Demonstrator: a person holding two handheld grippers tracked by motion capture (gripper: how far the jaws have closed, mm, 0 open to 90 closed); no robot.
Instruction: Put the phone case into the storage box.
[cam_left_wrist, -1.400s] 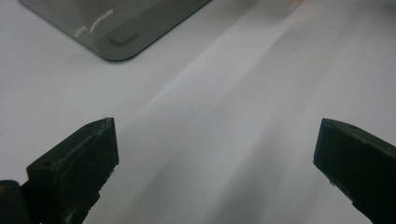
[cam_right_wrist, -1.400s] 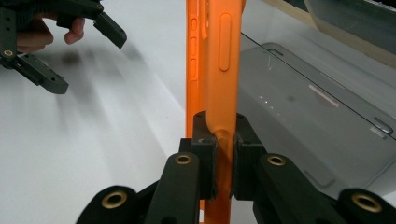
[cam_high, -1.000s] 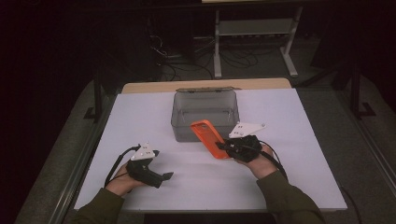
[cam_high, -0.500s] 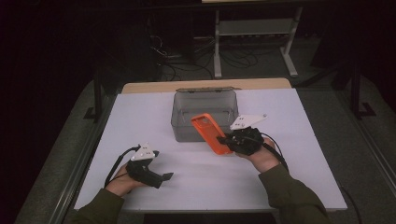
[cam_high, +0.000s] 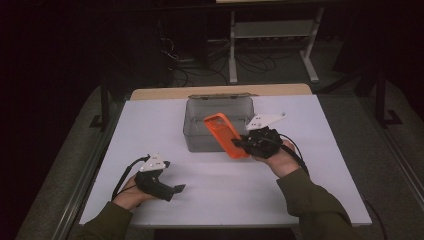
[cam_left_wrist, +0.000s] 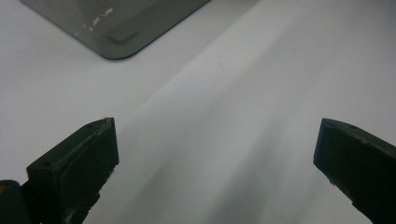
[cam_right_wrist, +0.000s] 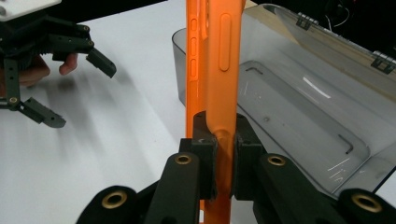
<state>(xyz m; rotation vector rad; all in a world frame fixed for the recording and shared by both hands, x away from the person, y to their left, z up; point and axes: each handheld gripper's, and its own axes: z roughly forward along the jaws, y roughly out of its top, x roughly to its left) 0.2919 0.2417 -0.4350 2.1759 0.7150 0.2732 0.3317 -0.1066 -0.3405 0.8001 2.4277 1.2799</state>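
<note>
A person at a white table (cam_high: 300, 200) holds a gripper in each hand. From above, the right gripper (cam_high: 239, 144) holds an orange phone case (cam_high: 225, 135) lifted off the table and tilted, its far end over the front edge of a clear grey box (cam_high: 197, 135) at the table's middle. The left gripper (cam_high: 179, 189) rests low near the table's front left corner, well apart from the box.

The right gripper view gives the grip itself: both black jaws are clamped on the case's (cam_right_wrist: 217, 70) side wall, the case rising edge-on between them, its button bumps plain. Behind it the box (cam_right_wrist: 299, 116) sits open with its hinged lid (cam_right_wrist: 336, 42) laid back, and its floor is bare. The left gripper (cam_right_wrist: 74, 88) appears farther off at that view's left, a hand behind it.

The left gripper view looks down at bare table (cam_left_wrist: 233, 116), its jaws standing wide apart with nothing between them, and catches one rounded corner of the box (cam_left_wrist: 116, 28) at the top.
</note>
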